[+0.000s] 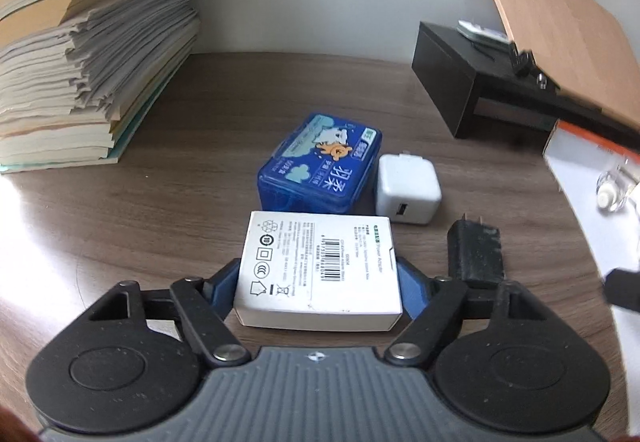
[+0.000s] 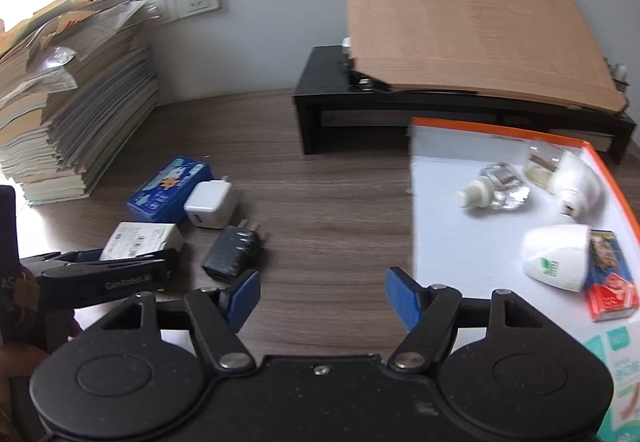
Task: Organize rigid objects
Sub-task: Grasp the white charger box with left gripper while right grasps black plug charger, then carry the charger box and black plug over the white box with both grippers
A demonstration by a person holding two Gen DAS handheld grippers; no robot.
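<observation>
Right now the left gripper (image 1: 318,274) straddles the white box (image 1: 318,266), low centre of the left wrist view, its blue pads at both long sides; whether they press yet I cannot tell. Squeeze squarely so the box does not twist, then lift straight up, clear of the blue case (image 1: 320,162) and black plug (image 1: 476,254). The right gripper (image 2: 320,298) hangs with jaws apart over bare bench (image 2: 320,182), beside the tray (image 2: 460,242).
</observation>
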